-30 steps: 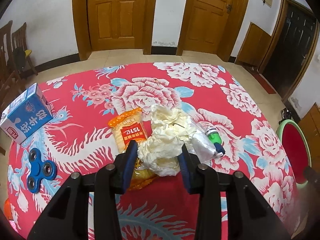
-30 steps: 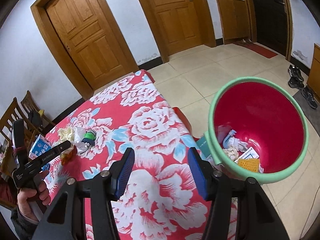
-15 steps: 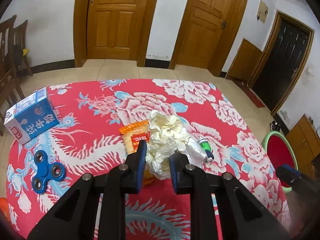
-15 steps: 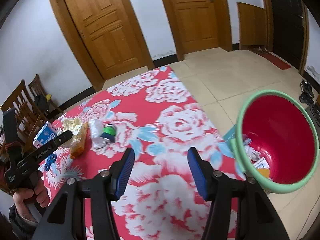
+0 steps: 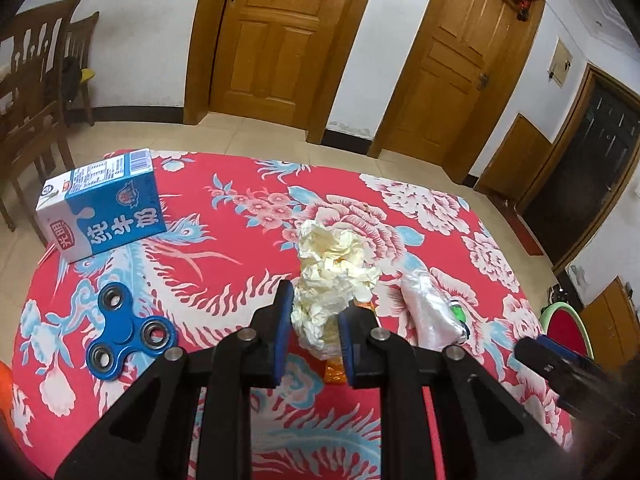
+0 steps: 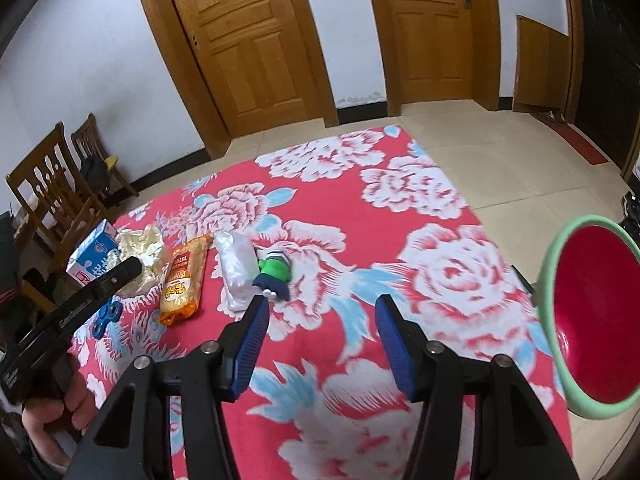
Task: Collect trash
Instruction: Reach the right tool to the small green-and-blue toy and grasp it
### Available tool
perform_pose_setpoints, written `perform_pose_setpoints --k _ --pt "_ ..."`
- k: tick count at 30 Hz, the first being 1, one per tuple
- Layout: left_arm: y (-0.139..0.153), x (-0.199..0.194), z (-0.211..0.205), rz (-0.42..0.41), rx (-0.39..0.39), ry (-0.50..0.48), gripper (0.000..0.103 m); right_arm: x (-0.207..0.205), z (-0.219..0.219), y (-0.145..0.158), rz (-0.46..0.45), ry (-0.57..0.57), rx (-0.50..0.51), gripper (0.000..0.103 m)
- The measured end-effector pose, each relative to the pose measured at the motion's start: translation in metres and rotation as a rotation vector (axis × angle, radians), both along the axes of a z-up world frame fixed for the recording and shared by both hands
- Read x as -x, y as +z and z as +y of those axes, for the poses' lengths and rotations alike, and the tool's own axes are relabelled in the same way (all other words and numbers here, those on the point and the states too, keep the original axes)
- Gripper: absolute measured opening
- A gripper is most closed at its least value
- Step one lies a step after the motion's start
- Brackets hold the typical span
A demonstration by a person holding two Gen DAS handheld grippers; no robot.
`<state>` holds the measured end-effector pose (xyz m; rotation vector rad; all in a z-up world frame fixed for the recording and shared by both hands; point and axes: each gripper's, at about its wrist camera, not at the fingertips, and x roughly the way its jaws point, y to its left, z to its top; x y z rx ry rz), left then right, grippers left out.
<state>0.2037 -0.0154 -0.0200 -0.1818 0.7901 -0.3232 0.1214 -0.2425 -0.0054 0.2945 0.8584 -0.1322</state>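
Tongs state: left tongs [image 5: 312, 330] are clamped on the crumpled paper wad [image 5: 332, 276], which sits mid-surface over the orange snack packet [image 6: 184, 280]; right tongs [image 6: 320, 338] stand half open, holding nothing. Risk: loose paper may tear or slip during transfer to the red bin [image 6: 592, 316] at far right. Legible print: packet shows "1512"; the blue milk carton [image 5: 102, 204] bears "光明" and "纯牛奶".

Home: wooden doors [image 5: 280, 36], dining chairs [image 6: 60, 196], floral tablecloth [image 6: 400, 216].
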Motion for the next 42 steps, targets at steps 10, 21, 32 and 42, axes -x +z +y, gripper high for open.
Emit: perform_pose_setpoints --k 10,21,32,42 --pt "-0.002 0.000 0.010 -0.008 0.023 0.033 0.021 -0.042 0.023 -0.021 0.031 0.063 0.012 0.058" --pt "-0.004 -0.002 0.014 -0.002 0.037 0.042 0.021 -0.049 0.027 -0.023 0.000 0.054 -0.015 0.055" --pt "-0.005 -0.004 0.014 0.004 0.042 0.043 0.021 -0.052 0.018 -0.030 0.021 0.021 -0.002 0.049" --pt "-0.006 -0.003 0.011 0.003 0.041 0.027 0.021 -0.051 0.023 -0.035 0.028 0.045 -0.020 0.028"
